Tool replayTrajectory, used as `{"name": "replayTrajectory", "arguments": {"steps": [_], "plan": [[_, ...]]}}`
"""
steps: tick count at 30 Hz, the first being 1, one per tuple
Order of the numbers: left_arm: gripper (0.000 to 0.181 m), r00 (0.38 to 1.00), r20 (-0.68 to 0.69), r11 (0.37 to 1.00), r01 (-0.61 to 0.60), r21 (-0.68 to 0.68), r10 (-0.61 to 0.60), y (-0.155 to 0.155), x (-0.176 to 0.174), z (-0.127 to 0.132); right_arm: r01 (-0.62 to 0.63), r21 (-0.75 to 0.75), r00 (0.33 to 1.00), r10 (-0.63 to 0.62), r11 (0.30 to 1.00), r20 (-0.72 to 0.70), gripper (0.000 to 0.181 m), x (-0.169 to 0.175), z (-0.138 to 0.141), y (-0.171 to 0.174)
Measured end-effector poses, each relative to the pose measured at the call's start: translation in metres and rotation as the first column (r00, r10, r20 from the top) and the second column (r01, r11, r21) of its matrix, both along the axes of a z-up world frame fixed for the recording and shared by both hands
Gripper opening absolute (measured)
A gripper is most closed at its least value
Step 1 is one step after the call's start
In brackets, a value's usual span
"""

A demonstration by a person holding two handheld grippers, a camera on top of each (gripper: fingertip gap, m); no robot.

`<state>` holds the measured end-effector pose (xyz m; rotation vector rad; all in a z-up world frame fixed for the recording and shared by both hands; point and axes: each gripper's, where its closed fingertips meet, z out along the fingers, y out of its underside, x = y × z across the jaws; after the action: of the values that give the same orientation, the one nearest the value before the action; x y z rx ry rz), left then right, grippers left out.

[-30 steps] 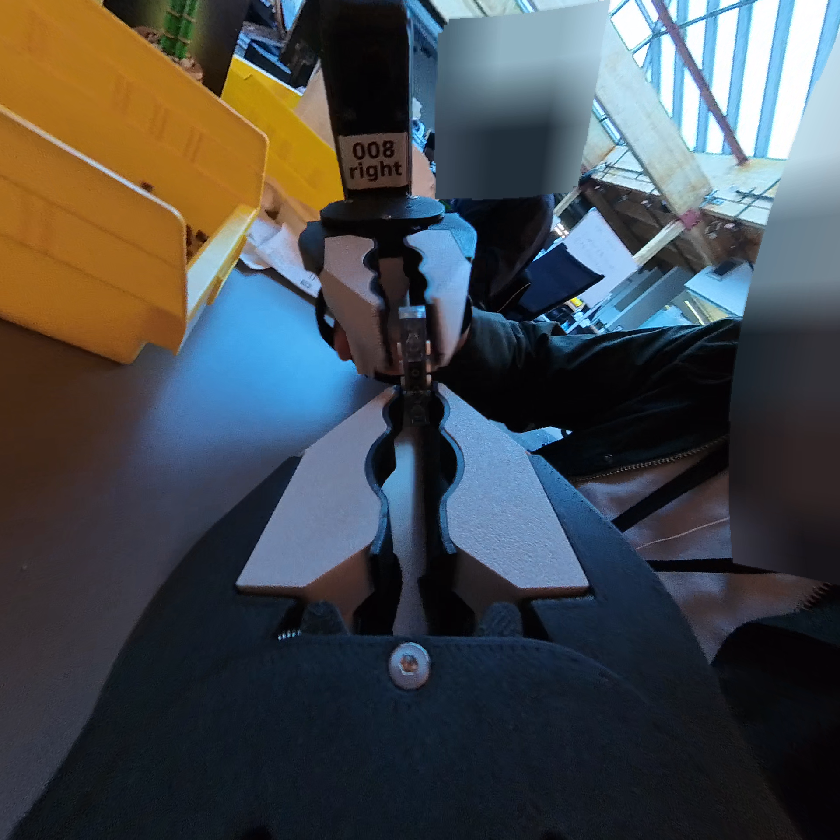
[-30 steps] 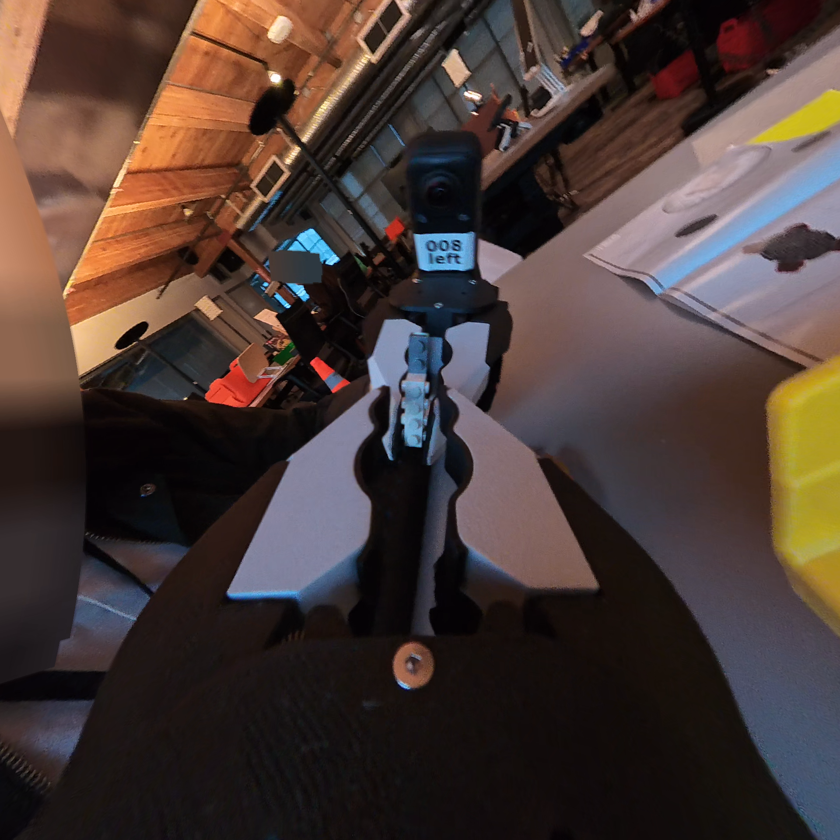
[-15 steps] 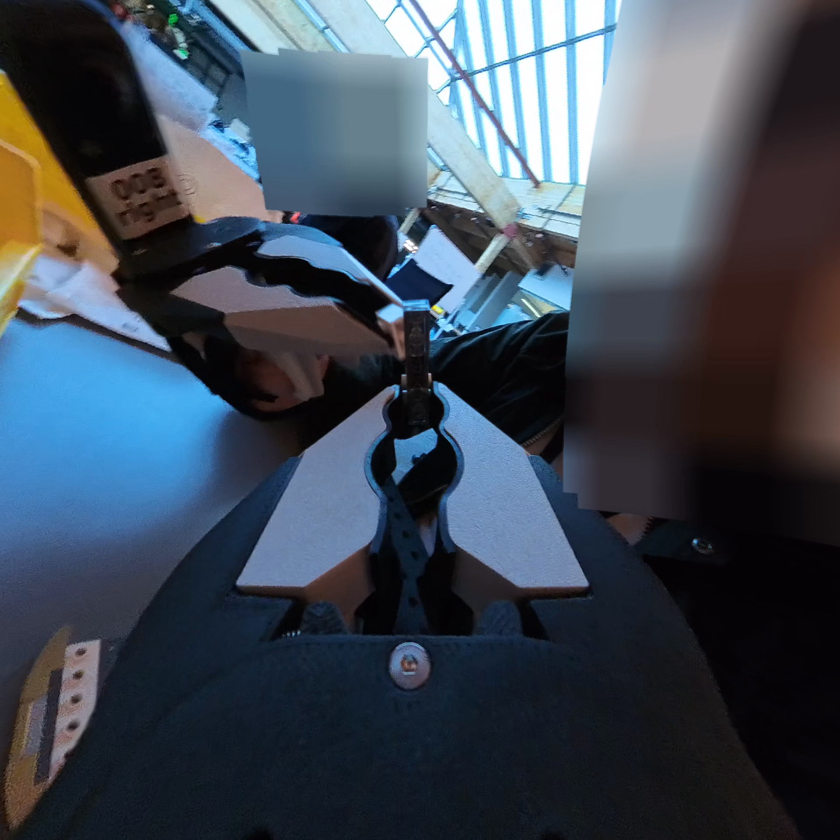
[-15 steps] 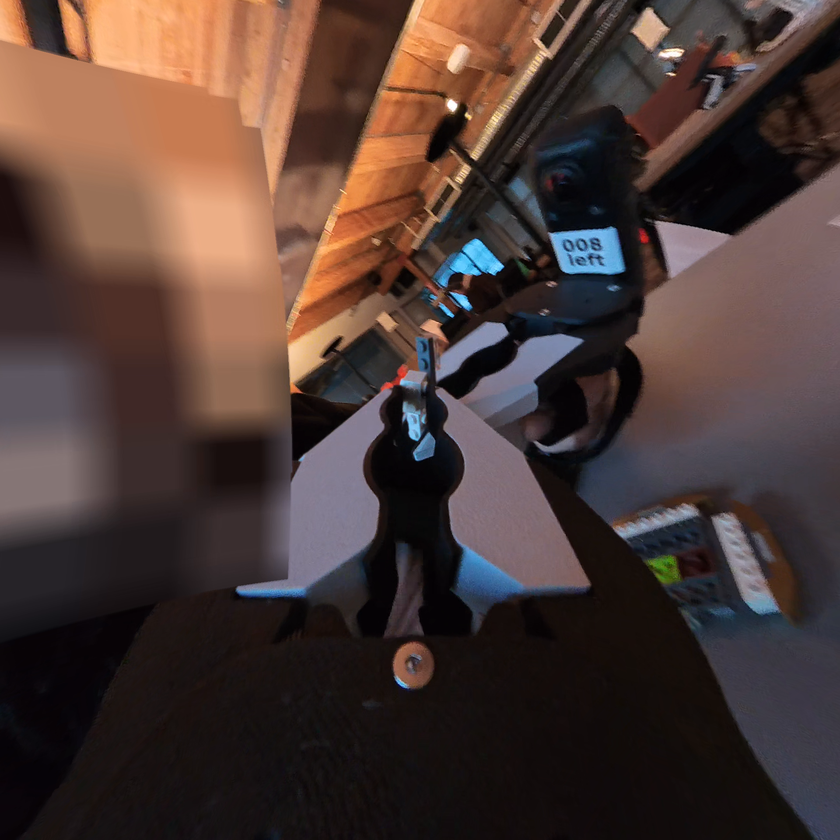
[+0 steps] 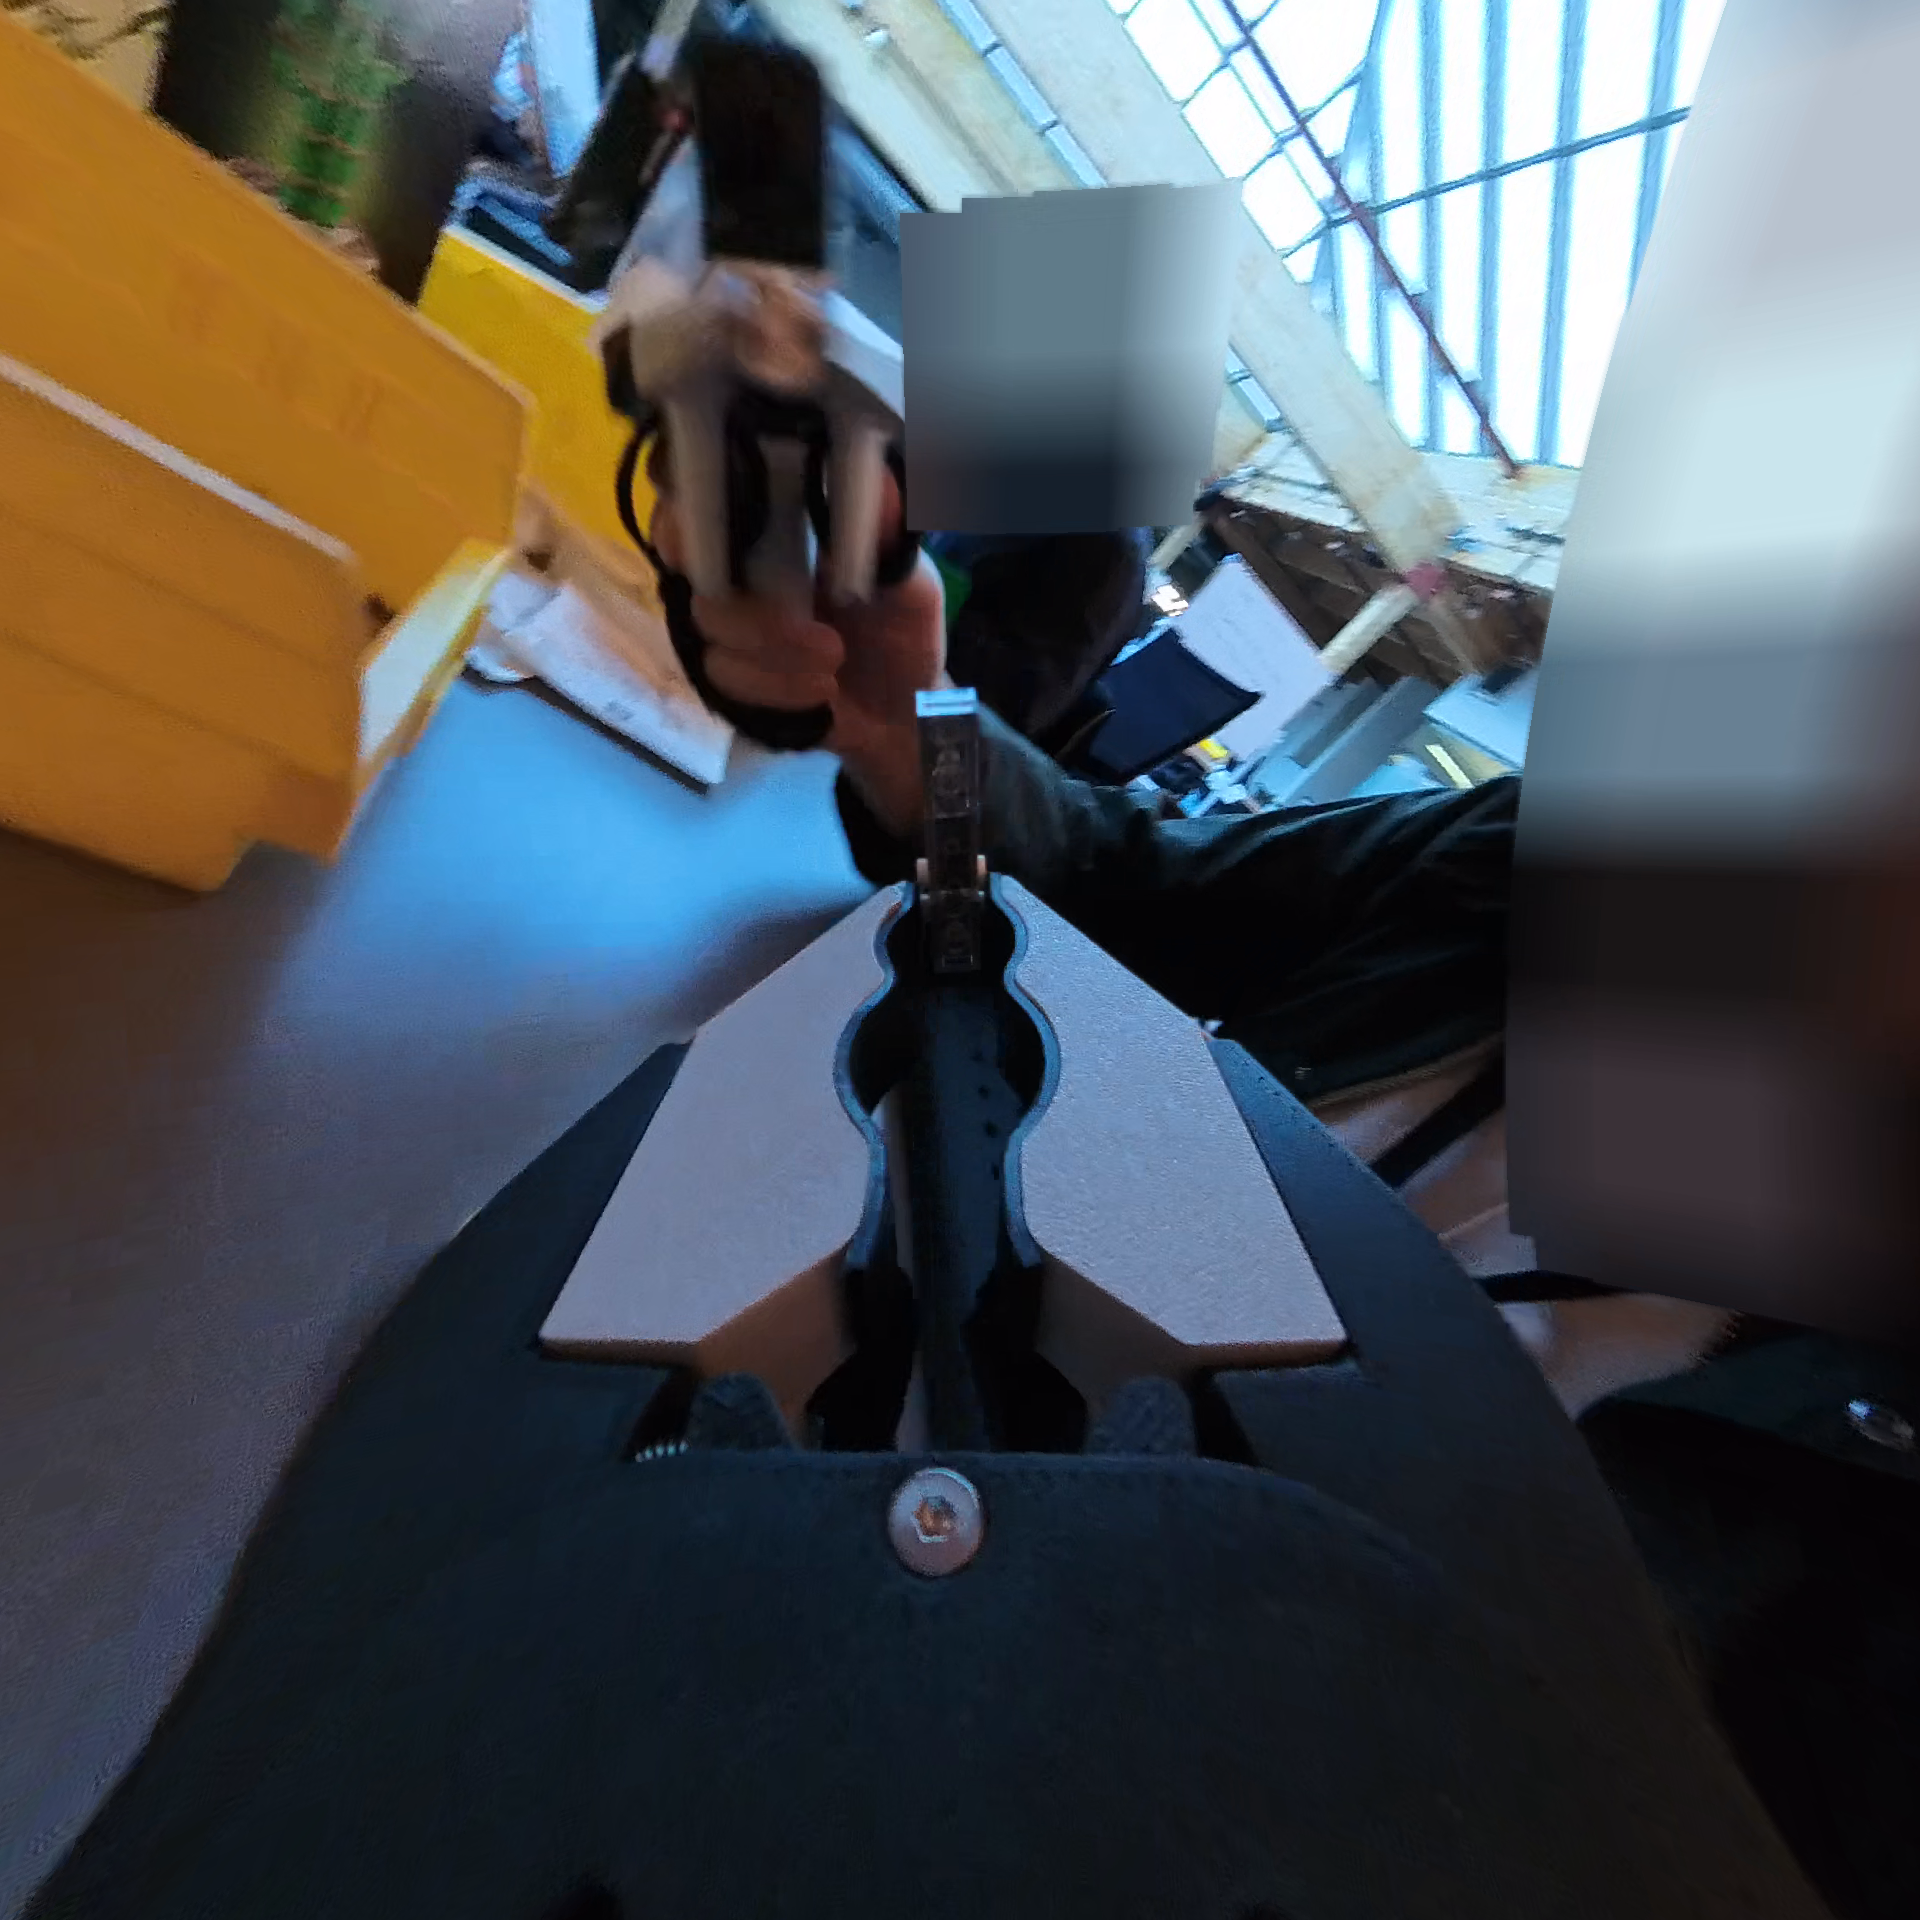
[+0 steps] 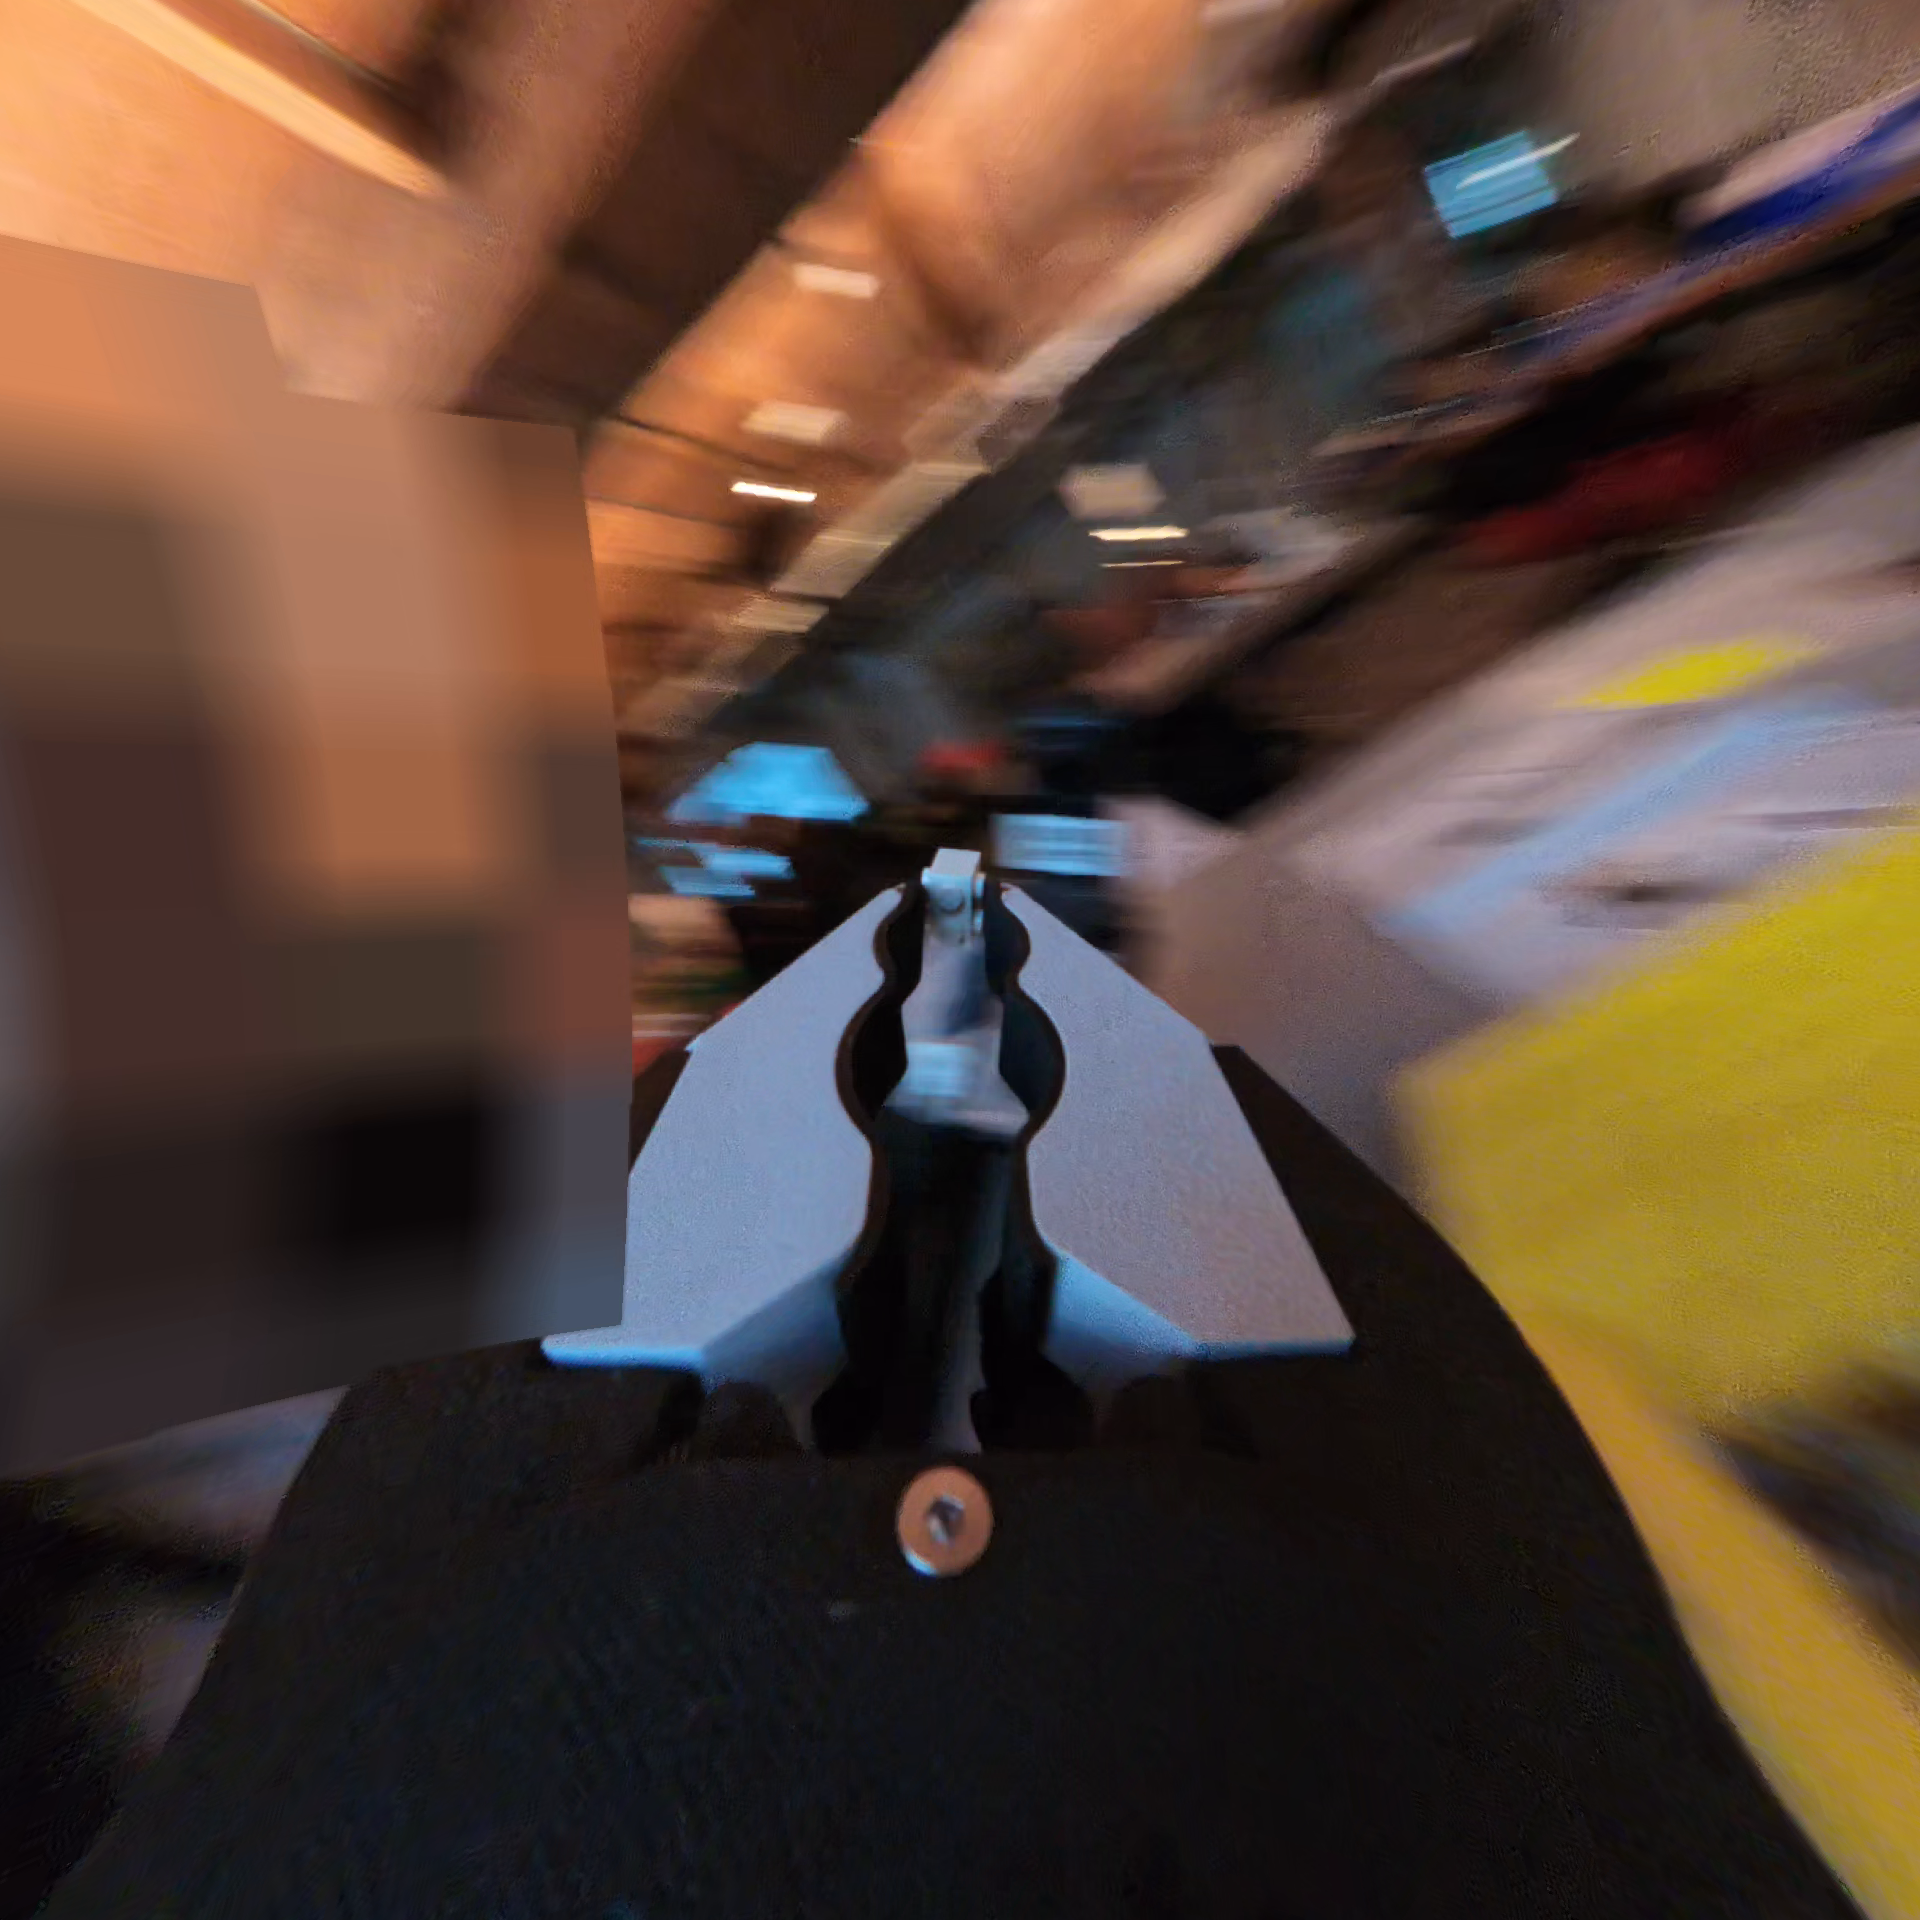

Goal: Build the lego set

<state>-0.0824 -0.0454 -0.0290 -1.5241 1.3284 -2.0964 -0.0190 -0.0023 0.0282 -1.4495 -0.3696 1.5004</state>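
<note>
My left gripper (image 5: 948, 896) is shut on a thin dark grey lego piece (image 5: 948, 800) that sticks up past its tips, held above the grey table (image 5: 364, 1091). My right gripper (image 6: 951, 902) is shut on a small light grey lego piece (image 6: 951, 894) at its tips. The right wrist view is heavily blurred. In the left wrist view the right gripper (image 5: 781, 561) shows farther off, blurred, in a person's hand, up and left of the dark piece and apart from it.
Yellow bins (image 5: 208, 499) stand on the table at the left, with papers (image 5: 613, 675) beside them. In the right wrist view a yellow bin (image 6: 1662, 1195) fills the right side, with blurred papers (image 6: 1558, 831) beyond it. A dark sleeve (image 5: 1299, 914) lies behind the left gripper.
One second ago the grippers were tip to tip with their pieces together. They have pulled apart. The right gripper has moved off toward the yellow bins, swinging fast.
</note>
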Motion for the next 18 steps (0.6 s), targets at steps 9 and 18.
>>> {"name": "replayTrajectory", "arguments": {"steps": [9,18], "plan": [[0.01,0.989,-0.122,0.997,-0.08,0.014,0.081,0.015,0.007,-0.023,0.522,-0.005,0.832,-0.508,0.853,0.223,0.043,0.098,-0.021,0.042],[0.01,0.988,-0.137,0.993,-0.049,0.111,0.064,0.004,0.01,-0.028,-0.049,-0.194,0.983,0.081,0.98,0.165,0.034,-0.058,-0.055,-0.005]]}}
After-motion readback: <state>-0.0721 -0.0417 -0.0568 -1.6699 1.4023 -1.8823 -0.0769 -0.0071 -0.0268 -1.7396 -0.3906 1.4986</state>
